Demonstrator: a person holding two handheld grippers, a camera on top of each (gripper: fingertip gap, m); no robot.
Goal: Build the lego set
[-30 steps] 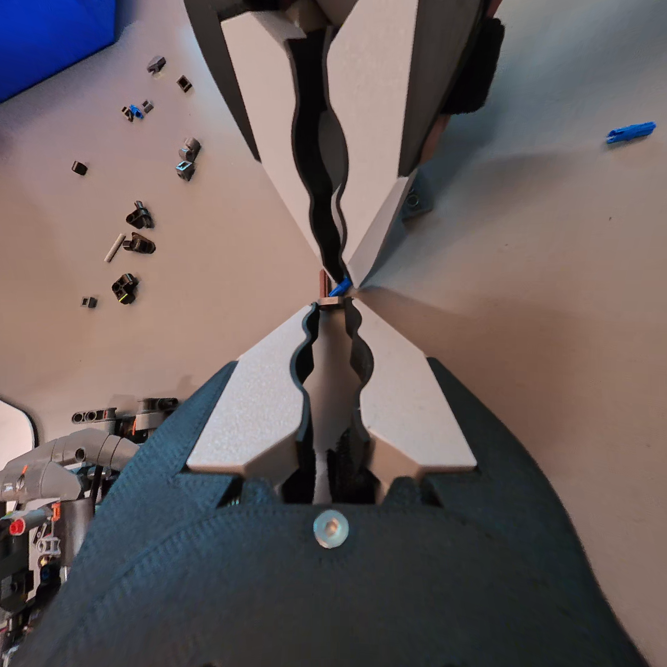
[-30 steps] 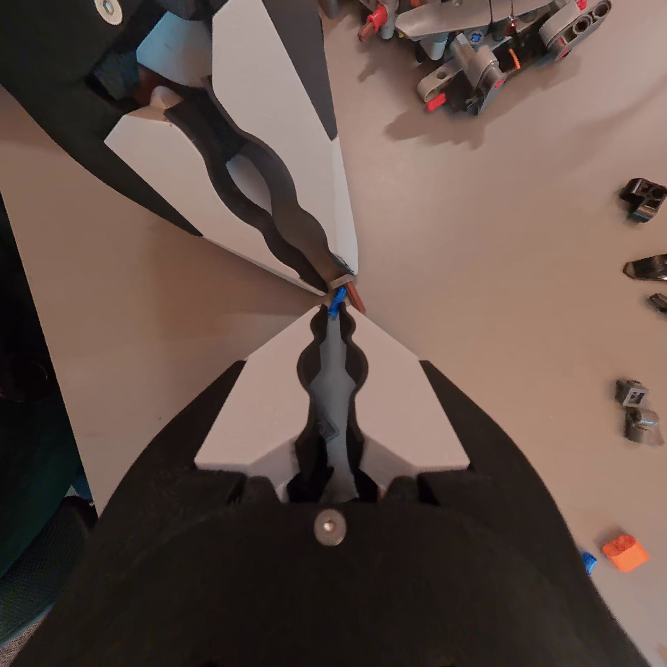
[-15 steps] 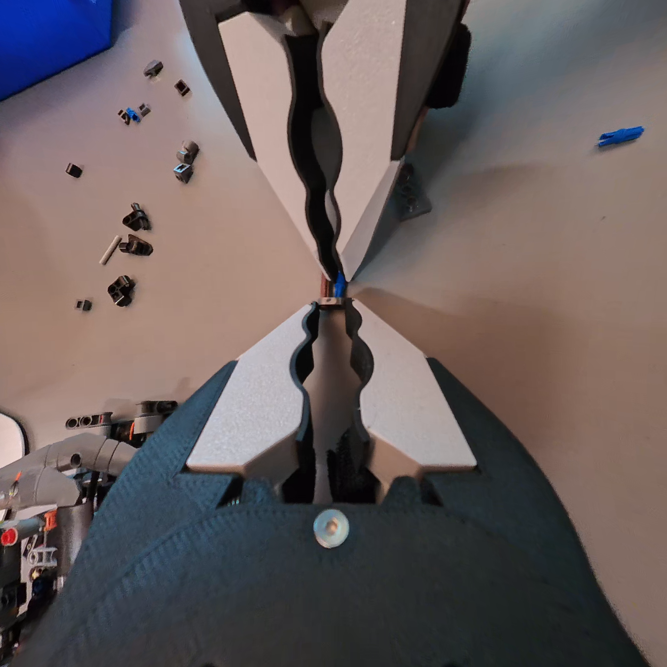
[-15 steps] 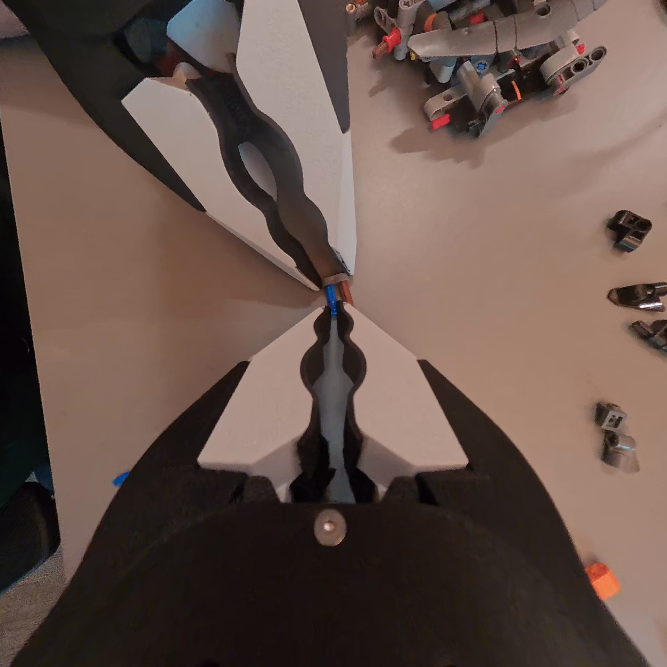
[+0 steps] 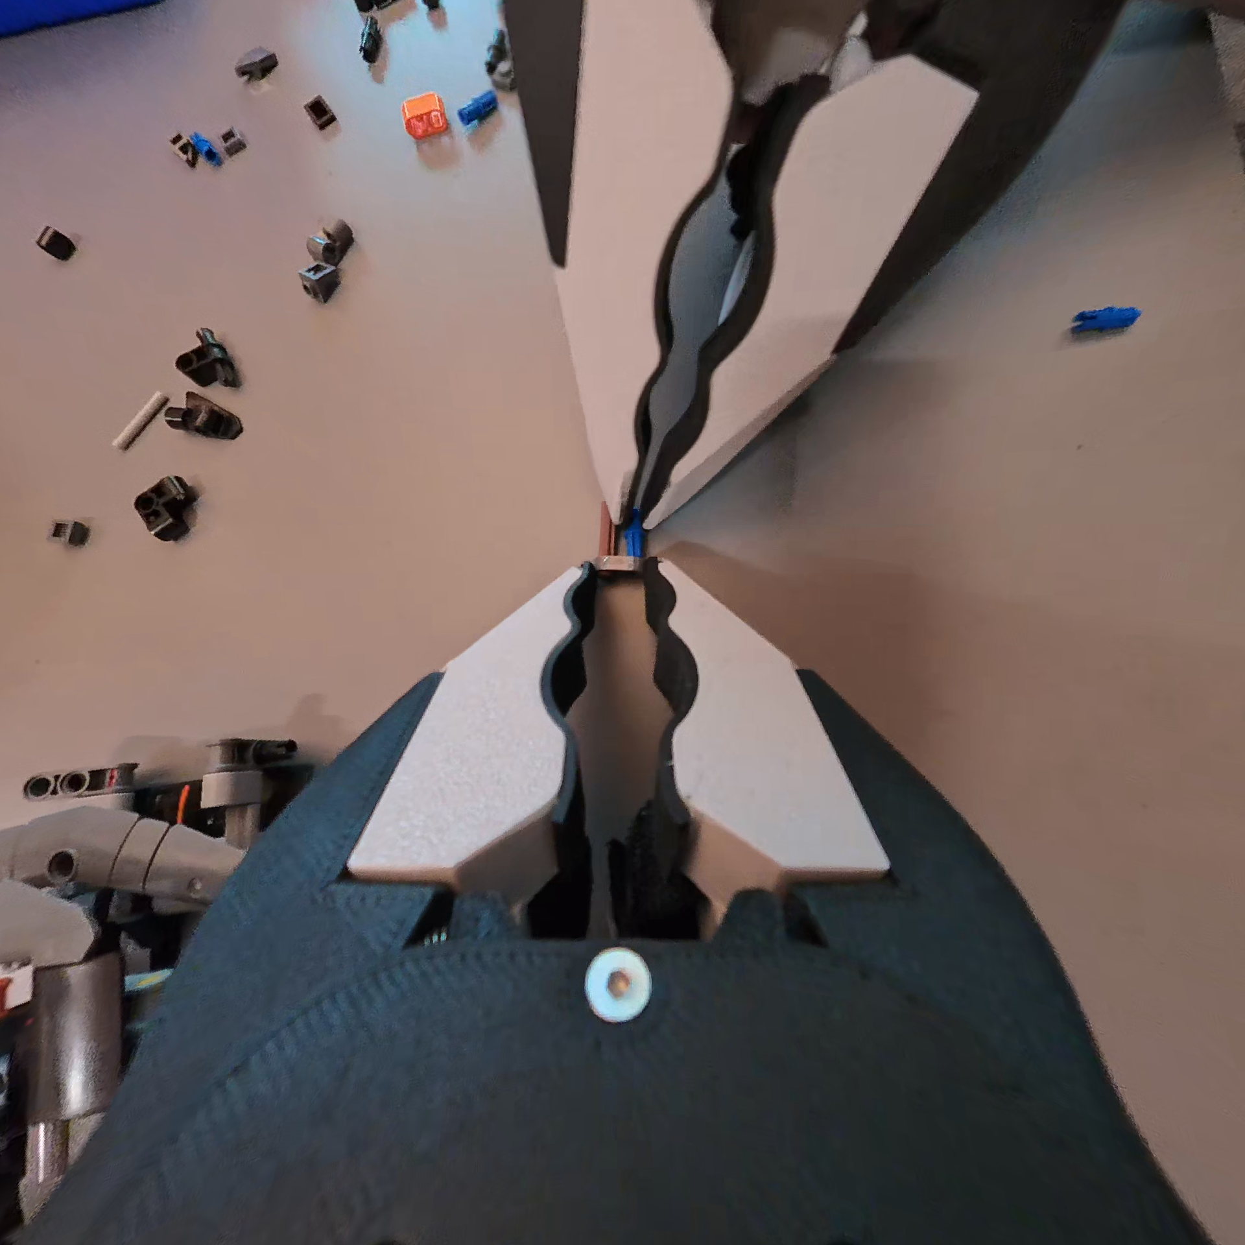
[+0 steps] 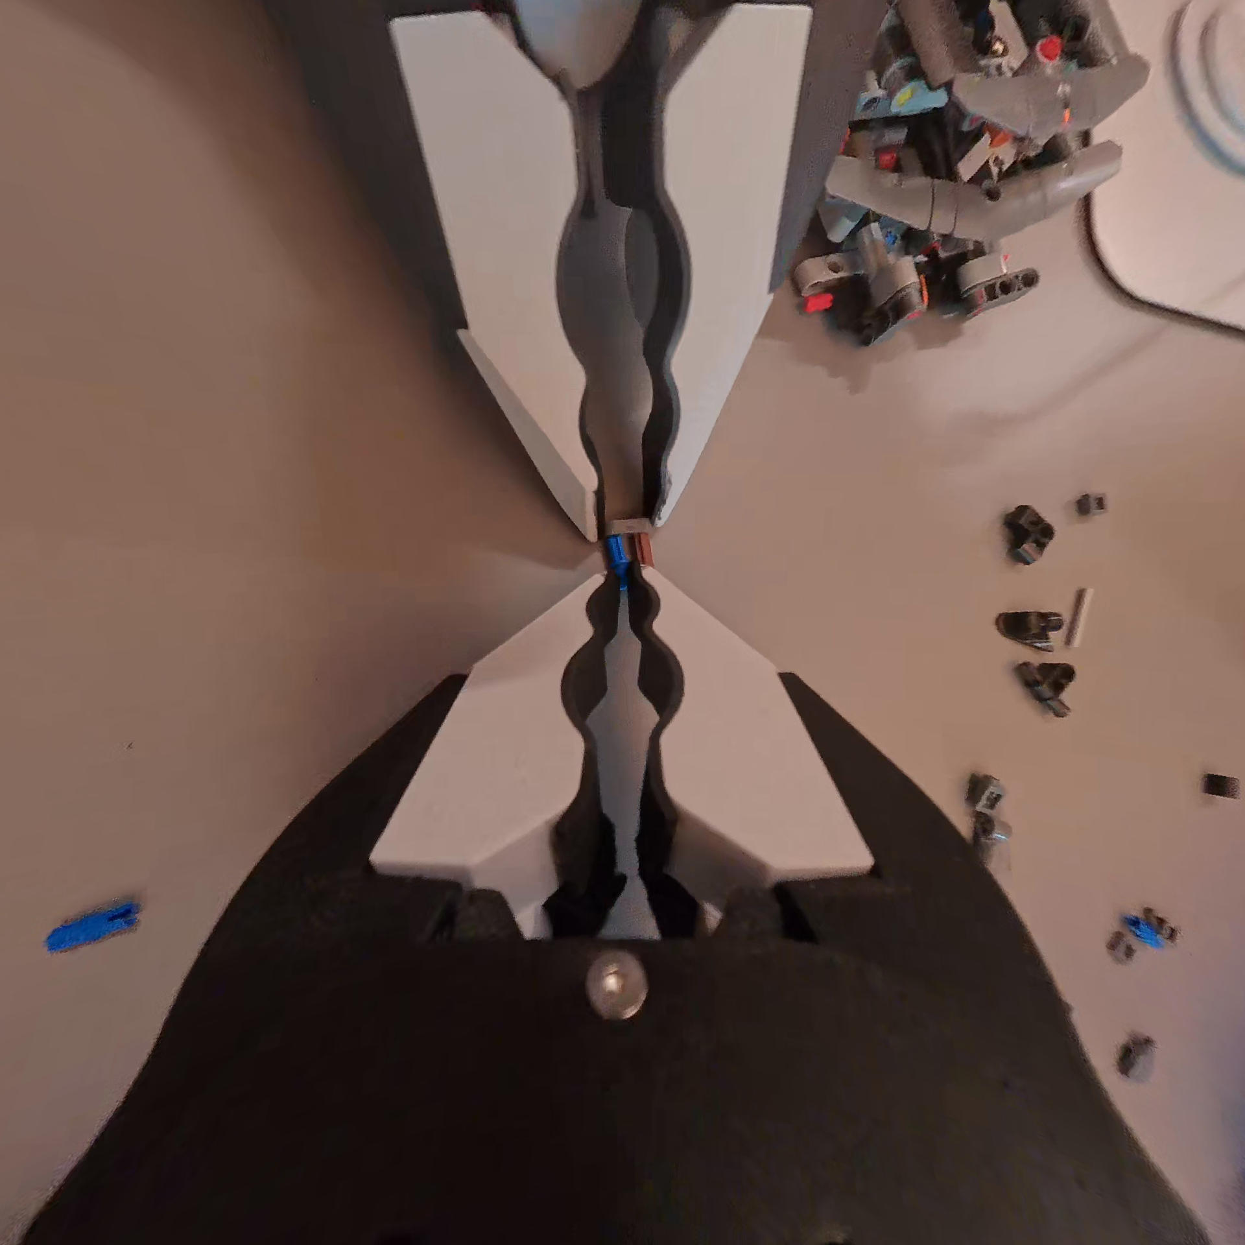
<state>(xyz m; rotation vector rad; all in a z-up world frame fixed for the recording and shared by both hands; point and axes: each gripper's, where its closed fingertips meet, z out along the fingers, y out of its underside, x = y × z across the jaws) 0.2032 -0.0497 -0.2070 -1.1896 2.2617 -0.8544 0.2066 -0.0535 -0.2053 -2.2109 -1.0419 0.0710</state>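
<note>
My left gripper (image 5: 620, 569) is shut on a small grey piece (image 5: 618, 564) with a brown pin (image 5: 606, 532) in it. My right gripper (image 6: 623, 583) is shut on a blue pin (image 6: 616, 556). The two grippers meet tip to tip above the table. The blue pin (image 5: 633, 539) touches the grey piece (image 6: 630, 524) beside the brown pin (image 6: 645, 549). The right gripper shows in the left wrist view (image 5: 640, 519), and the left gripper shows in the right wrist view (image 6: 623, 522). The part-built grey model (image 6: 977, 182) lies at the top right of the right wrist view and at the lower left of the left wrist view (image 5: 101, 869).
Several small black and grey pieces (image 5: 202, 418) lie scattered on the beige table (image 5: 977, 606). An orange piece (image 5: 423, 116) and a blue pin (image 5: 477, 108) lie farther off. A loose blue pin (image 5: 1105, 318) lies alone; it also shows in the right wrist view (image 6: 91, 926). A white tray edge (image 6: 1179, 269) is at the right. The grippers are tip to tip, or close to it.
The right gripper has swung round to face the left gripper head-on. The blue pin has turned upright and now sits against the grey piece beside the brown pin.
</note>
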